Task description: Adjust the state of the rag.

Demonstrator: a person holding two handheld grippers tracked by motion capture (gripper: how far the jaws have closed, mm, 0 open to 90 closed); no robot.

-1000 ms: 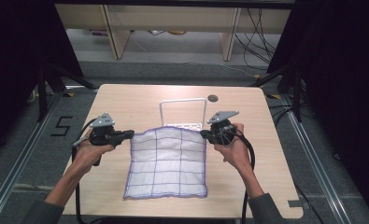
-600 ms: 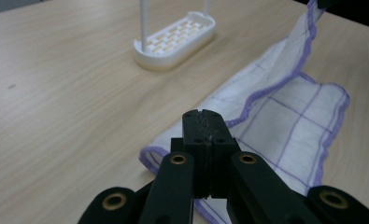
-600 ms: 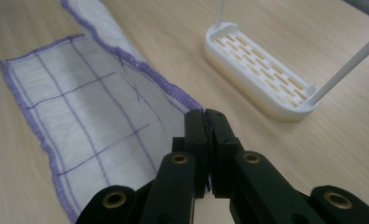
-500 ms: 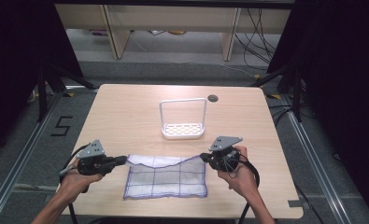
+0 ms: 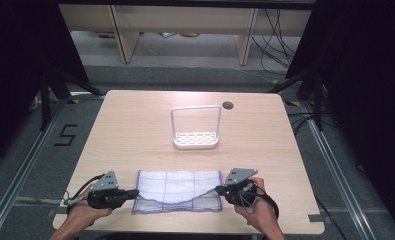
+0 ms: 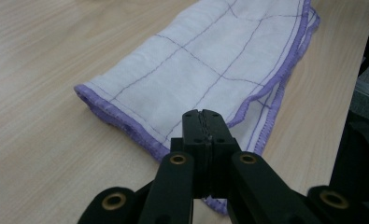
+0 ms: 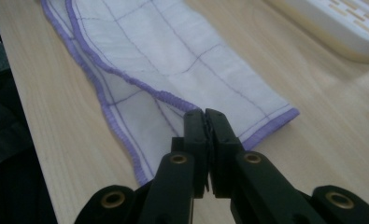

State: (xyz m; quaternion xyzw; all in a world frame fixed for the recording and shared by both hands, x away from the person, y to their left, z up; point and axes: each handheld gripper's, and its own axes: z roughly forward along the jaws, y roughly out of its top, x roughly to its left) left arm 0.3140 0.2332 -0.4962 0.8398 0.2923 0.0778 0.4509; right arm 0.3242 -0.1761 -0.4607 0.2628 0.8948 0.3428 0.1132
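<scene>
Both gripper views: left hand-held gripper and right hand-held gripper clamped on folded cloth corners; high view: rack well ahead, bare bench between.

There is one wooden table. On it lies one white cloth with purple grid lines, folded into two layers, and one white plastic rack with a wire handle. There are two hand-held grippers, the left gripper and the right gripper, held by two hands, one for each. The table has one round hole
</scene>
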